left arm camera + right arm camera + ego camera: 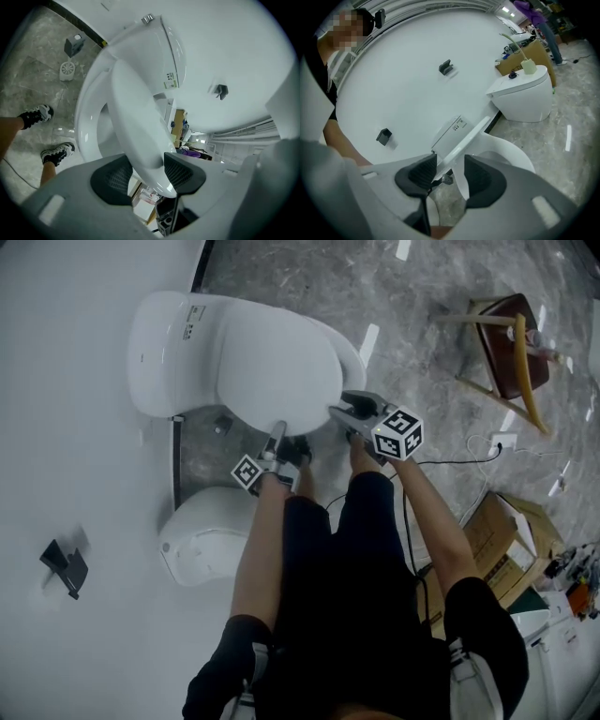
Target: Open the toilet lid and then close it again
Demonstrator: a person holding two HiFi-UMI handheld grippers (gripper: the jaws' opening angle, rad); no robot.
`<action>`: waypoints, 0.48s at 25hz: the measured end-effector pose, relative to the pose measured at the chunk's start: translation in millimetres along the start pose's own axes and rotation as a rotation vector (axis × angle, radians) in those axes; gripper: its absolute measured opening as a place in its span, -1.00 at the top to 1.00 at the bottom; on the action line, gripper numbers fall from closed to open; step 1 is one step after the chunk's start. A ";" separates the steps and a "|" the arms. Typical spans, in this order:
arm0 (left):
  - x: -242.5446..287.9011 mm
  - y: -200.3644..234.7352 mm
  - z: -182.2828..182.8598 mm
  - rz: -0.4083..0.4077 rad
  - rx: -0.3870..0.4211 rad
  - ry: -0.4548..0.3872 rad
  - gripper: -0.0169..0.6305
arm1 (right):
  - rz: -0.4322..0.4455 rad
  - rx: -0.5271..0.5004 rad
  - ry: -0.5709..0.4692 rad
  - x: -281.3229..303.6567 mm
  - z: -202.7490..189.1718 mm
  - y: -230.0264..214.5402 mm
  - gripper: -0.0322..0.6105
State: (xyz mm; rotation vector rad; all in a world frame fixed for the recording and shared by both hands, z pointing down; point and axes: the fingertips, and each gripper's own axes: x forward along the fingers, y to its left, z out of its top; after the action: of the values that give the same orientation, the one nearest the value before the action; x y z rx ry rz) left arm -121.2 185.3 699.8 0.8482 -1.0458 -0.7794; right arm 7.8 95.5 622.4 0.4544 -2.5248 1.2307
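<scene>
Left hand-held gripper (277, 434) clamps the front rim of the half-raised toilet lid (267, 362); right hand-held gripper (343, 412) stands wide, lid edge loose between its jaws. Grey marbled floor (422, 324) below them, white wall (66, 446) ahead.

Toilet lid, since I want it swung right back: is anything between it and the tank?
Nothing visible does. The toilet lid is tilted up off the seat, and the gap between it and the tank looks bare in the left gripper view.
</scene>
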 end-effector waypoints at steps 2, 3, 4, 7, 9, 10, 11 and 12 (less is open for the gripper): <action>-5.2 -8.2 6.0 -0.006 -0.013 -0.034 0.33 | 0.023 -0.015 0.009 2.1 9.8 7.0 0.30; -7.5 -12.6 10.5 -0.009 -0.012 -0.048 0.33 | 0.030 -0.024 0.012 3.7 15.2 10.6 0.29; -9.7 -16.8 14.4 -0.015 -0.008 -0.059 0.33 | 0.033 -0.032 0.015 4.5 20.2 13.8 0.29; -17.2 -27.1 22.2 -0.040 -0.002 -0.087 0.33 | 0.033 -0.059 0.038 2.7 31.5 20.7 0.29; -21.4 -34.8 26.8 -0.047 0.003 -0.104 0.32 | 0.027 -0.121 0.076 1.8 37.9 24.0 0.29; -22.4 -39.1 29.1 -0.048 0.006 -0.114 0.32 | 0.022 -0.177 0.104 1.7 41.3 25.6 0.29; -22.9 -43.7 31.0 -0.051 0.008 -0.125 0.32 | 0.016 -0.245 0.135 1.5 44.7 27.5 0.29; -24.0 -48.1 32.4 -0.058 0.008 -0.135 0.32 | 0.009 -0.320 0.167 1.2 48.0 30.3 0.29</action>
State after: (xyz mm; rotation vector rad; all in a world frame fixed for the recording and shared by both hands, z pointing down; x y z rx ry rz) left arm -165.9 177.0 656.4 0.8444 -1.1481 -0.8920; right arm -11.5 74.7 573.2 0.2524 -2.5155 0.8064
